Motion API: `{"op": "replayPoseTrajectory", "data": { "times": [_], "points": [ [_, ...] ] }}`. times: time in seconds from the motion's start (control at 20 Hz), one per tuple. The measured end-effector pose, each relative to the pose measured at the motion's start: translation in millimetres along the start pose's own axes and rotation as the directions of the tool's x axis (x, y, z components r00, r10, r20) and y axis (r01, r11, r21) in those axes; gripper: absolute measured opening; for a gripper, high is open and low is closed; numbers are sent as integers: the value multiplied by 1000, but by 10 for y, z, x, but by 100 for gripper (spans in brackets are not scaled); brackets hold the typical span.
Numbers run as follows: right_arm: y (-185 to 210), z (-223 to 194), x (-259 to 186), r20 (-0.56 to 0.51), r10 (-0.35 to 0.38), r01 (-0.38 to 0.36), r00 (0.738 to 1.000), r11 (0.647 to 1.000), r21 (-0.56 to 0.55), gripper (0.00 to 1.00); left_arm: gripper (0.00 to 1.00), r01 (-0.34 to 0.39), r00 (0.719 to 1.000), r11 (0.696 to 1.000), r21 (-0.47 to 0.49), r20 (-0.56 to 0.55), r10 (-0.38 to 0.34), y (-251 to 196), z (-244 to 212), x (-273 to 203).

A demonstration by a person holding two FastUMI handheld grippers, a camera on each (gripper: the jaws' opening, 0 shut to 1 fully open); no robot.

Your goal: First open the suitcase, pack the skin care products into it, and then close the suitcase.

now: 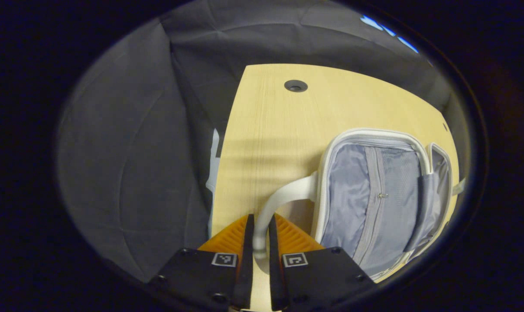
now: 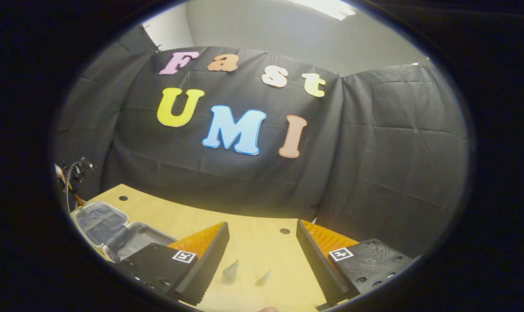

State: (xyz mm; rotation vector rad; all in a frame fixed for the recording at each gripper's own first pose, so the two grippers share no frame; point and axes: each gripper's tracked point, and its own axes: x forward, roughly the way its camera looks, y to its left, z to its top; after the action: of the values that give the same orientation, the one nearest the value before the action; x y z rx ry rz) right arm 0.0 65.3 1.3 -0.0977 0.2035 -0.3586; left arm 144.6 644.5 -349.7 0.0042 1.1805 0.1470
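Observation:
The suitcase (image 1: pixel 374 195) lies open on the wooden table, showing its grey lining and a zipped mesh pocket inside a white rim. A curved white handle (image 1: pixel 288 193) juts from its side, and my left gripper (image 1: pixel 260 229) is shut on that handle. In the right gripper view the open suitcase (image 2: pixel 110 225) sits small at the lower left, both halves spread. My right gripper (image 2: pixel 262 247) hovers open over the table with nothing between its fingers. Two small grey pointed shapes (image 2: pixel 230 271) stand on the table just ahead of it; I cannot tell what they are.
The light wooden table (image 1: pixel 266 121) has a round cable hole (image 1: pixel 295 86) near its far edge. Black cloth walls close in behind the table and on its sides. A cable and part of the other gripper's rig (image 2: pixel 73 173) show above the suitcase.

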Motion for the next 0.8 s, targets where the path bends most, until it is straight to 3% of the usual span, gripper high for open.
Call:
{"op": "replayPoseTrajectory", "data": {
  "times": [0.05, 0.1, 0.15, 0.2, 0.3, 0.55, 0.7, 0.8],
  "points": [
    [-12, -3, -3, 0, -3, 3, 1000, 1000, -2, 94, 26, 0, 1000, 1000, -19, 6, 1, -9, 15, 5],
    [-28, -20, 4, -3, -5, 5, 1000, 1000, -1, 94, 37, -1, 1000, 999, -39, 27, 2, 11, 45, -54],
    [-42, -31, 2, -4, -6, 6, 1000, 1000, 3, 95, 39, 1, 998, 998, -57, 67, 2, -1, 94, -82],
    [-59, -41, -5, -5, -6, 6, 1000, 1000, 8, 95, 47, -16, 992, 997, -76, 120, 25, -6, 164, -120],
    [-115, -80, -4, -5, -6, 6, 1000, 1000, 12, 95, 87, -53, 969, 994, -93, 236, 74, 36, 302, -265],
    [-292, -144, 13, 8, 5, -6, 1000, 999, 32, 95, 94, 22, 876, 987, -160, 480, 59, -524, 737, -844],
    [-434, -254, 60, 5, 14, -14, 1000, 999, 49, 95, 91, 56, 785, 995, -86, 620, 9, -1035, 1069, -1434],
    [-534, -305, 99, 1, 18, -18, 1000, 998, 52, 94, 91, 112, 738, 993, -49, 673, -50, -1659, 1150, -1638]
  ]
}}
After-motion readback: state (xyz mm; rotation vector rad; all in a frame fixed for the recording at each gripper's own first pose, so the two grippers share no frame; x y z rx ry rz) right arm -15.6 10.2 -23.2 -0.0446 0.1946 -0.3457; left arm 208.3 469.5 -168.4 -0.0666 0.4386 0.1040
